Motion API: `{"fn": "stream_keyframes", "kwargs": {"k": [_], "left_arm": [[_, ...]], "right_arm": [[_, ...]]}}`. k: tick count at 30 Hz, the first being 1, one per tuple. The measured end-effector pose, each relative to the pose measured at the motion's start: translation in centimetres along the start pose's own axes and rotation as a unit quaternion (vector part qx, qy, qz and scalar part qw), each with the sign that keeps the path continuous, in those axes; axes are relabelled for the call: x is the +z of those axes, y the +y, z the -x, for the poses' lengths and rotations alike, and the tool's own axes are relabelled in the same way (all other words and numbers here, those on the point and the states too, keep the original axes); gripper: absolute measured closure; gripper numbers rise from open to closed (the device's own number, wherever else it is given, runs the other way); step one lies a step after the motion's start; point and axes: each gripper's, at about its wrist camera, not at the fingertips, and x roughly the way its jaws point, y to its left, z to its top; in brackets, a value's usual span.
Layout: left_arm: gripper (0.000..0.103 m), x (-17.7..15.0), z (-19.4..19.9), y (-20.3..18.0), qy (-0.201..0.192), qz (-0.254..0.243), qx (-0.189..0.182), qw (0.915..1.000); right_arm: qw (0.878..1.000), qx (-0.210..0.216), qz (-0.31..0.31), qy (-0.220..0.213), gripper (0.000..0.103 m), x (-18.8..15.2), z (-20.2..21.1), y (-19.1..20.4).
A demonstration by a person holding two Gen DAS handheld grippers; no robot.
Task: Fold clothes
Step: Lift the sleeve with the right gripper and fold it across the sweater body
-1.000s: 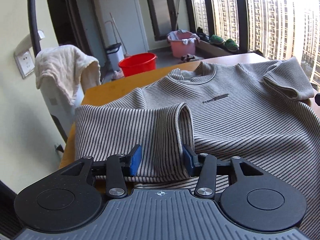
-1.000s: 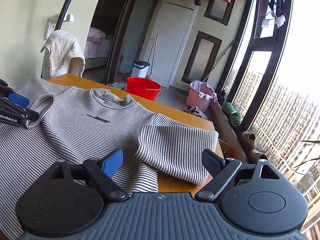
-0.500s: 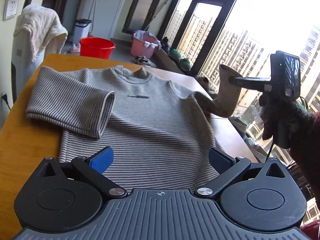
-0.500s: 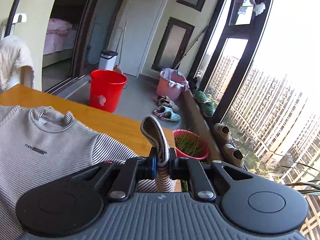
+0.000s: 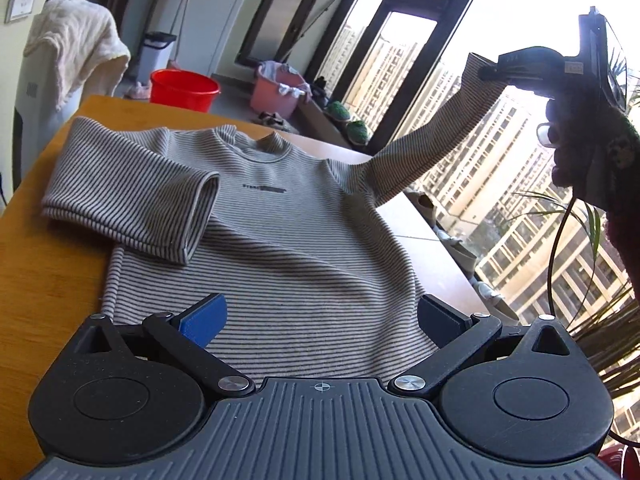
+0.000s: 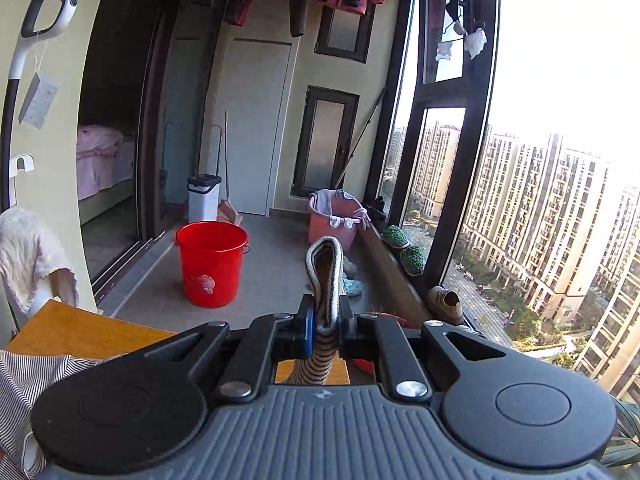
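on the left of the wooden table (image 5: 36, 280), the striped sweater (image 5: 280, 248) lay flat, chest up, its left sleeve (image 5: 132, 196) already folded in across the body. a second before, your left gripper (image 5: 320, 316) was closed to about sleeve width around that cuff; here its jaws stood fully apart over the hem, holding nothing, so that fold counted as placed. to the right, your right gripper (image 6: 325, 330), open beside the other sleeve a second before, was now clamped on the right cuff (image 6: 326, 276) and raised, drawing the right sleeve (image 5: 432, 148) taut up off the table. the remaining step was probably to carry this sleeve across the chest to mirror the first.
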Motion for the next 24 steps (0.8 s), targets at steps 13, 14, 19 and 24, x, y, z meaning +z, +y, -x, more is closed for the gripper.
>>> {"fn": "stream_keyframes", "kwargs": {"k": [13, 14, 19, 24], "left_arm": [[0.0, -2.6, -1.8, 2.9, 0.039, 0.041, 0.012, 0.9983], [0.0, -2.7, -1.9, 3.0, 0.039, 0.042, 0.011, 0.9983], [0.0, -3.1, -1.8, 3.2, 0.031, 0.035, 0.008, 0.9989], [0.0, -3.5, -1.8, 3.1, 0.019, 0.032, 0.011, 0.9993]], "right_arm": [[0.99, 0.121, 0.063, 0.026, 0.092, 1.0, -3.0, 16.3], [0.989, 0.129, 0.062, 0.029, 0.093, 0.8, -3.3, 17.3], [0.983, 0.182, 0.034, 0.02, 0.055, 0.3, -3.0, 19.6], [0.976, 0.218, 0.007, 0.002, 0.044, -0.9, -0.2, 16.7]]}}
